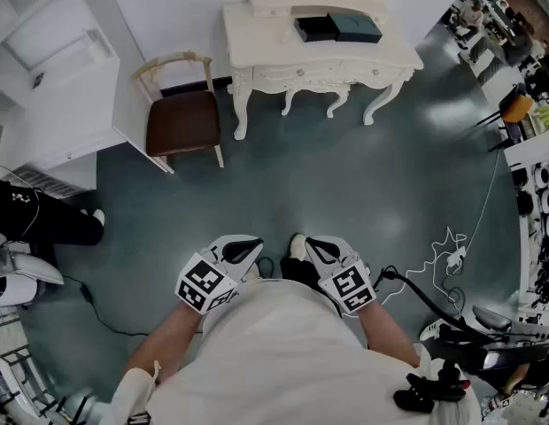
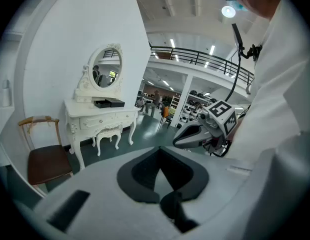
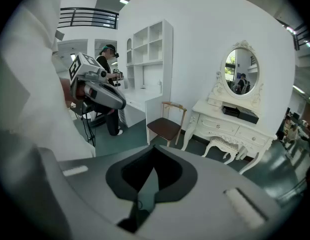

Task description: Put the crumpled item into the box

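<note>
Left gripper (image 1: 243, 251), right gripper (image 1: 317, 250): my jaws pressed together, empty, tucked at my waist well short of the dressing table (image 1: 266, 51) bearing dark boxes (image 1: 338, 28); nothing within reach, I judge.

The teal floor (image 1: 345, 184) between the operator and the white dressing table (image 1: 257, 56) lay open, giving an unobstructed passage straight ahead. The left flank was closed by a wooden chair (image 1: 182, 120) just beside the table, a white shelf unit (image 1: 53, 87) and a person in black (image 1: 35, 215), and a white cable (image 1: 447, 253) trailed across the floor at the right. On the tabletop, two dark boxes (image 1: 336, 28) occupied the rear, while a stool (image 2: 107, 133) filled the kneehole below.
</note>
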{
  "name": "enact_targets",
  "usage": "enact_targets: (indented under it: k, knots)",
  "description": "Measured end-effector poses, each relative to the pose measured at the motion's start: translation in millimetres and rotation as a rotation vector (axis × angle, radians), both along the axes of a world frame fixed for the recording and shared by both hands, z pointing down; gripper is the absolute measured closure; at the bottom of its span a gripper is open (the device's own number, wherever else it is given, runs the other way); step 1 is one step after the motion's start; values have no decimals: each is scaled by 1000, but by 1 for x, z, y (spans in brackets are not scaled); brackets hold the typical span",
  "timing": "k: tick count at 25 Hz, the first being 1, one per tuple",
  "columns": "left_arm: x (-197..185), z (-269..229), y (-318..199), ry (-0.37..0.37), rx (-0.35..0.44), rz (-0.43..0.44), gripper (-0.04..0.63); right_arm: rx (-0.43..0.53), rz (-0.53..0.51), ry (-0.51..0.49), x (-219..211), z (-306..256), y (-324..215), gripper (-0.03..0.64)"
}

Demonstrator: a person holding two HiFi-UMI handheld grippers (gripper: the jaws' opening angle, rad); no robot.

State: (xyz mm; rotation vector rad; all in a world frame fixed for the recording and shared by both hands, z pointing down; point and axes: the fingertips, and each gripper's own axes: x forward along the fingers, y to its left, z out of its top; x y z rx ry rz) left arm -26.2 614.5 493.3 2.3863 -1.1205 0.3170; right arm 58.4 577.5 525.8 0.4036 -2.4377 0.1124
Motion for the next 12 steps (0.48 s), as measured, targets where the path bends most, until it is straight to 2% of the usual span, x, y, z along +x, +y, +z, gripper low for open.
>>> enact_targets:
  k: [8, 12]
  knots:
    - [15, -8, -12, -11, 26, 13, 594, 20, 20, -11, 12, -6, -12, 617]
    - [25, -7, -28, -31, 16, 3, 594, 31, 3, -26, 20, -7, -31, 617]
